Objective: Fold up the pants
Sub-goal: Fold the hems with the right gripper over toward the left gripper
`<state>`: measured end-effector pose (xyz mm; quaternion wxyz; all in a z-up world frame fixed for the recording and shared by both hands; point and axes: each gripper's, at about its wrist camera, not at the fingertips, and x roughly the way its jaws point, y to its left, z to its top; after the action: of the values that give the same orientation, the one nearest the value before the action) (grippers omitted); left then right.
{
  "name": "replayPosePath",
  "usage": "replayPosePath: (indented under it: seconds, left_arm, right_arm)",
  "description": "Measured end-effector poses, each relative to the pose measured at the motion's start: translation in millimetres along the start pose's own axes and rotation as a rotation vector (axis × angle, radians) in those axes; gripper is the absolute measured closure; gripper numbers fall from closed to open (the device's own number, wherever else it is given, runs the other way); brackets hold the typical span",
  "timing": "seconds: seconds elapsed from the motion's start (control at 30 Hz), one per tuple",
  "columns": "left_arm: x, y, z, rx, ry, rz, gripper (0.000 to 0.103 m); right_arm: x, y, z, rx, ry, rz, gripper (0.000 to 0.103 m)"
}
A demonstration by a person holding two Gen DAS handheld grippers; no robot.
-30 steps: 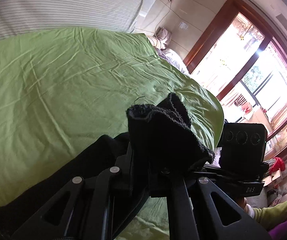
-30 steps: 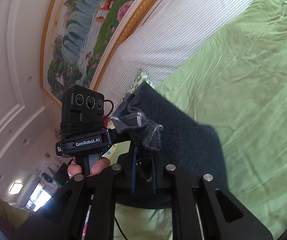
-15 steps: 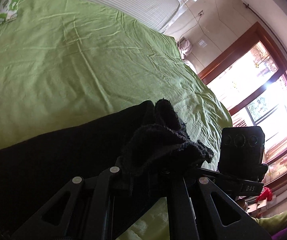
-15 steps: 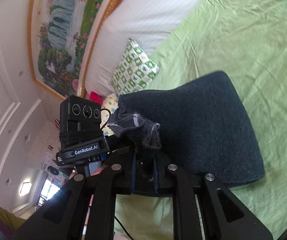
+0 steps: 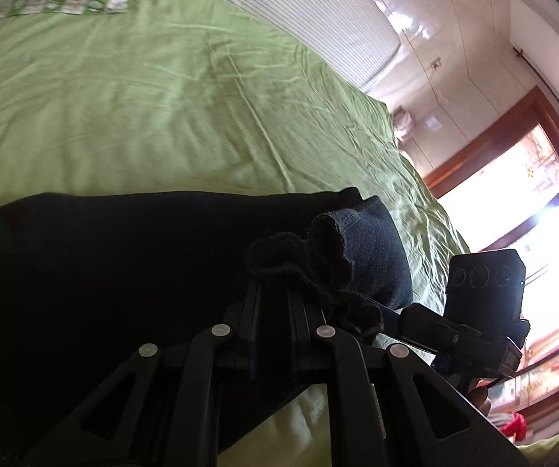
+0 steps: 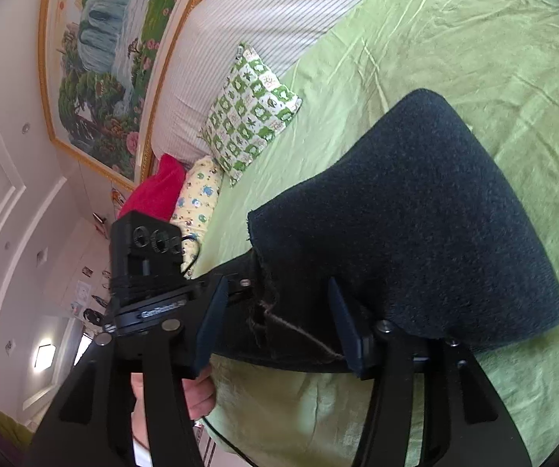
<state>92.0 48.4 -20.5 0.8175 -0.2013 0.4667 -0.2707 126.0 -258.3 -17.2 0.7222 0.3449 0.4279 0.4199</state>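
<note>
Dark pants [image 6: 415, 225] lie folded on the green bedsheet [image 6: 493, 58], near the bed's front edge, the fold's rounded edge toward the middle of the bed.

Left gripper [image 5: 275, 292]: jaws pinched tight on a bunched corner of the pants [image 5: 123, 272], cloth puffing up above the fingers.

Right gripper [image 6: 275, 315]: jaws have just been opening and now stand apart. The pants hem with a loose thread lies between the fingers [image 6: 211, 323], but the pads do not press on it.

In the right wrist view, a hand [image 6: 194, 393] is visible under the left gripper's body.

A green-checked pillow [image 6: 252, 113] sits against the striped headboard [image 6: 264, 11], well apart from the pants. A red pillow [image 6: 155, 190] and a yellow patterned pillow [image 6: 197, 194] lie beside it.
</note>
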Motion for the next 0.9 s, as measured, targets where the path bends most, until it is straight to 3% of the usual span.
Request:
replayPosePath:
  seconds: [0.37,0.5,0.67,0.9]
  left_arm:
    - [-33,20,-25,-0.119,-0.079,0.007,0.089]
    - [-49,26,-37,-0.156,-0.109,0.037,0.088]
    - [-70,30,-47,-0.195,-0.154,0.063,0.080]
    - [-98,36,-64,-0.243,-0.213,0.091,0.079]
  right_arm:
    - [8,18,-4,-0.018,0.023,0.013,0.047]
    - [9,26,-7,-0.035,0.031,0.014,0.047]
    - [10,36,-10,-0.068,0.034,0.008,0.047]
    - [17,42,-13,-0.081,0.055,0.021,0.047]
